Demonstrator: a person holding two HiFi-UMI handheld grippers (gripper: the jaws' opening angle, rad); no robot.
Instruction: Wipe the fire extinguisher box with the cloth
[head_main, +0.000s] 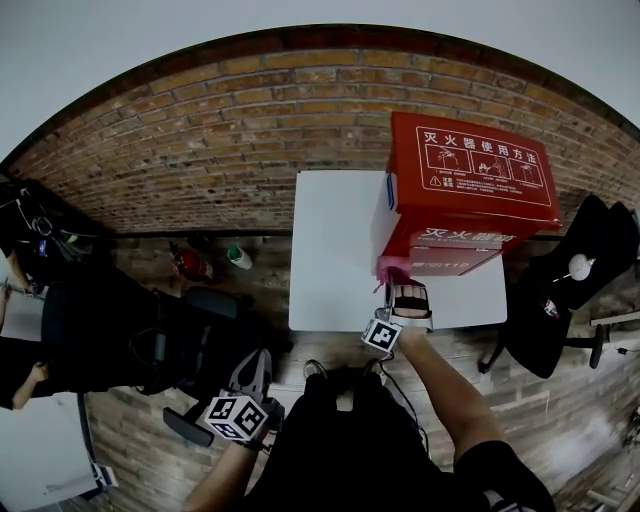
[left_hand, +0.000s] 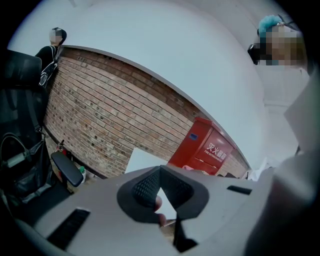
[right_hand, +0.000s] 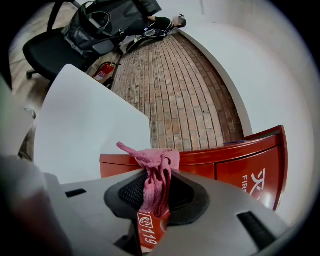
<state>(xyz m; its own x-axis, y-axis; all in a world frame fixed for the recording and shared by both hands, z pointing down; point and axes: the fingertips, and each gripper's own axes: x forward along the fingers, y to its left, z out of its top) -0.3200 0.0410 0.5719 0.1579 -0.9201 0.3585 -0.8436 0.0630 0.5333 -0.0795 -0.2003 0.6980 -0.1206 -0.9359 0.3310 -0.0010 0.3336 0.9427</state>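
Observation:
The red fire extinguisher box (head_main: 465, 190) stands on the right half of a white table (head_main: 335, 250). My right gripper (head_main: 397, 288) is shut on a pink cloth (head_main: 390, 266), which is pressed against the box's lower near corner. In the right gripper view the cloth (right_hand: 155, 170) bunches out of the jaws against the box's red edge (right_hand: 235, 160). My left gripper (head_main: 252, 378) hangs low beside the person's legs, away from the table. Its view shows the pads (left_hand: 147, 186) meeting at the tip with nothing held, and the box (left_hand: 202, 147) far ahead.
A small red extinguisher (head_main: 190, 263) and a green-capped bottle (head_main: 238, 257) lie on the brick floor left of the table. Black office chairs stand at the right (head_main: 570, 290) and left (head_main: 150, 330). Brick wall behind the table.

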